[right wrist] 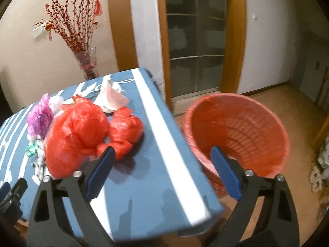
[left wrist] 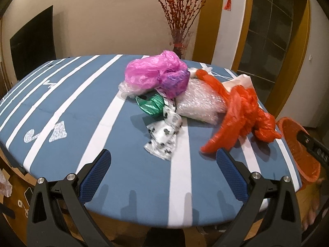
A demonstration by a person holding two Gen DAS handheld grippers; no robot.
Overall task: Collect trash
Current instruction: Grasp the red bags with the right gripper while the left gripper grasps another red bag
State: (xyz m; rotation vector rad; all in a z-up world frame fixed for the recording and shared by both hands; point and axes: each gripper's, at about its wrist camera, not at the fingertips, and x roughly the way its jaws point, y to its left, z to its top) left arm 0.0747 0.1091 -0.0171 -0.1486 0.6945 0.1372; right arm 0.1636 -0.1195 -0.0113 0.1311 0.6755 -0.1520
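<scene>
**Trash pile on surface, basket off its right edge**

Your left gripper hovers over the near edge of the blue, white-striped surface. Its jaws are spread and nothing lies between them.

Your right gripper is over the near right corner. Its jaws are spread wide and empty: one blue pad sits just in front of the red bags, the other overlaps the red basket. Contact cannot be confirmed for either.

The trash lies in one pile toward the far right of the surface:
- pink bag, at the far side;
- green bag and spotted white bag, nearer you;
- bubble wrap, in the middle;
- red bags, nearest the right edge.

The basket is tilted, mouth toward the camera, just beyond the right edge.
</scene>
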